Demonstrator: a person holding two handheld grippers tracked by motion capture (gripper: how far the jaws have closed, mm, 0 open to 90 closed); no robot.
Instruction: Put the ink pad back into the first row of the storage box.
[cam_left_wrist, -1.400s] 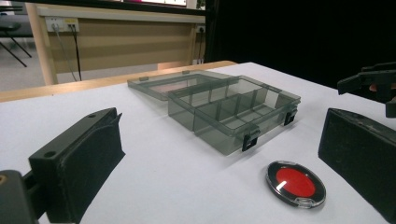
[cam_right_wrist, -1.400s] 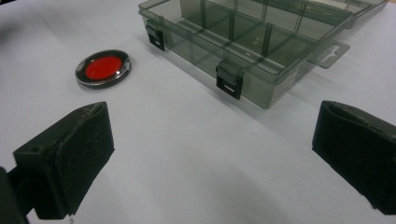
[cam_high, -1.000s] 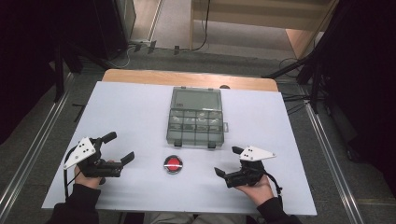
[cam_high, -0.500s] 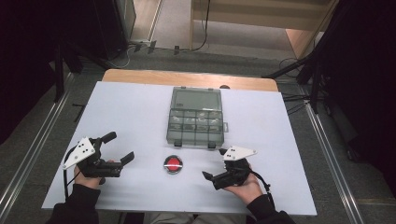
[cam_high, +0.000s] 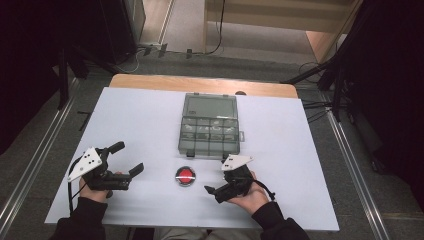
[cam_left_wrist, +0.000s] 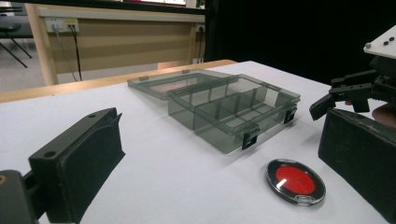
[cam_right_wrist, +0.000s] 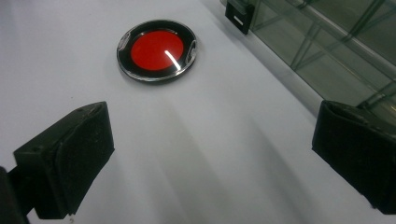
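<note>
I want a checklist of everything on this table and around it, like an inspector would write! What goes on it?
Surface: white tabletop, wooden strip at its far edge.
Job's things: clear compartment box, lid open flat behind it; round red disc with black rim lying just in front of it.
Clutter: nothing seen.
Tongs: left tongs open, empty; right tongs open, empty, aimed at the disc.
Cables: one trails from each of the tongs; more lie on the floor beyond the table.
Surroundings: grey floor, dark curtains, metal rails on both sides.
</note>
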